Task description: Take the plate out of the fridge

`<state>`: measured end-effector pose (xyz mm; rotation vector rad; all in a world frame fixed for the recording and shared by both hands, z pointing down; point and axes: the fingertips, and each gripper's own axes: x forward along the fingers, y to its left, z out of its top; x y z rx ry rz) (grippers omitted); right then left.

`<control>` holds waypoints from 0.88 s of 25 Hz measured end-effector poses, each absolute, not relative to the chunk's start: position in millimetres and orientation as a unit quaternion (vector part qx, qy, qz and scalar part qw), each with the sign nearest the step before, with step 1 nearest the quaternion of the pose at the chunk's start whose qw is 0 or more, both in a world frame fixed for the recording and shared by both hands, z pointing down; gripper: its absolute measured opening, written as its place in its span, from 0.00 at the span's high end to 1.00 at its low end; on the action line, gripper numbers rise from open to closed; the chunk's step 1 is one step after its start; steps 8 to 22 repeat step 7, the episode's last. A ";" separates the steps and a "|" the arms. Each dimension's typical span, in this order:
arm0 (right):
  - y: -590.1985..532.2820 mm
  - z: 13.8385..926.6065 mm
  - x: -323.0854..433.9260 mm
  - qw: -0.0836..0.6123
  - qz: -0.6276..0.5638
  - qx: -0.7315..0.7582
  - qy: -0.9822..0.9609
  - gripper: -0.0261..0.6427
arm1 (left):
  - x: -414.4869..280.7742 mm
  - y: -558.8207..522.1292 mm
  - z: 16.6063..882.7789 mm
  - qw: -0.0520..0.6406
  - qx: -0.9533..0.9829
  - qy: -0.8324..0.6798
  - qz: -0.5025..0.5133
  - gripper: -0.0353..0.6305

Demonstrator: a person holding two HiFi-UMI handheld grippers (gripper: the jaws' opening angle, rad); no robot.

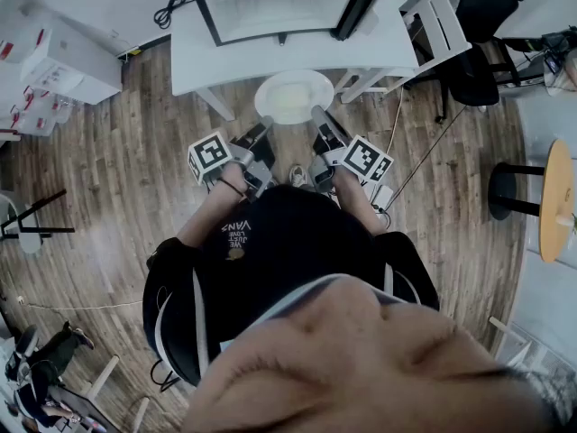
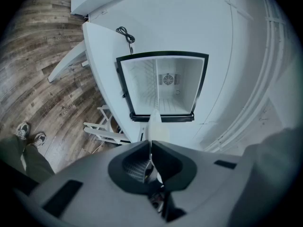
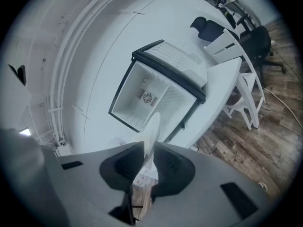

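The left tool (image 1: 262,128) and the right tool (image 1: 318,115) each pinch one rim of the round white plate (image 1: 293,96). Just ahead of both stands the small white fridge (image 2: 163,86), open.

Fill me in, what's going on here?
A person is holding a white plate by opposite edges with two tools. The left hand-held gripper is shut on one rim and the right hand-held gripper is shut on the other. The plate is already out of the fridge and sits roughly level in front of its open door.
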<state>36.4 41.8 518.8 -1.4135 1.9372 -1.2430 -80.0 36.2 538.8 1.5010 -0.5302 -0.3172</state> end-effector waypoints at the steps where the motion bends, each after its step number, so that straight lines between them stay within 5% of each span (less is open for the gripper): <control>1: 41.9 519.2 36.1 0.219 -0.449 -0.511 0.699 0.86 | -80.2 36.1 539.2 0.688 0.671 -0.237 -0.142 0.91; 22: 41.8 518.5 35.6 0.221 -0.449 -0.512 0.699 0.86 | -81.9 35.6 539.9 0.687 0.671 -0.241 -0.140 0.91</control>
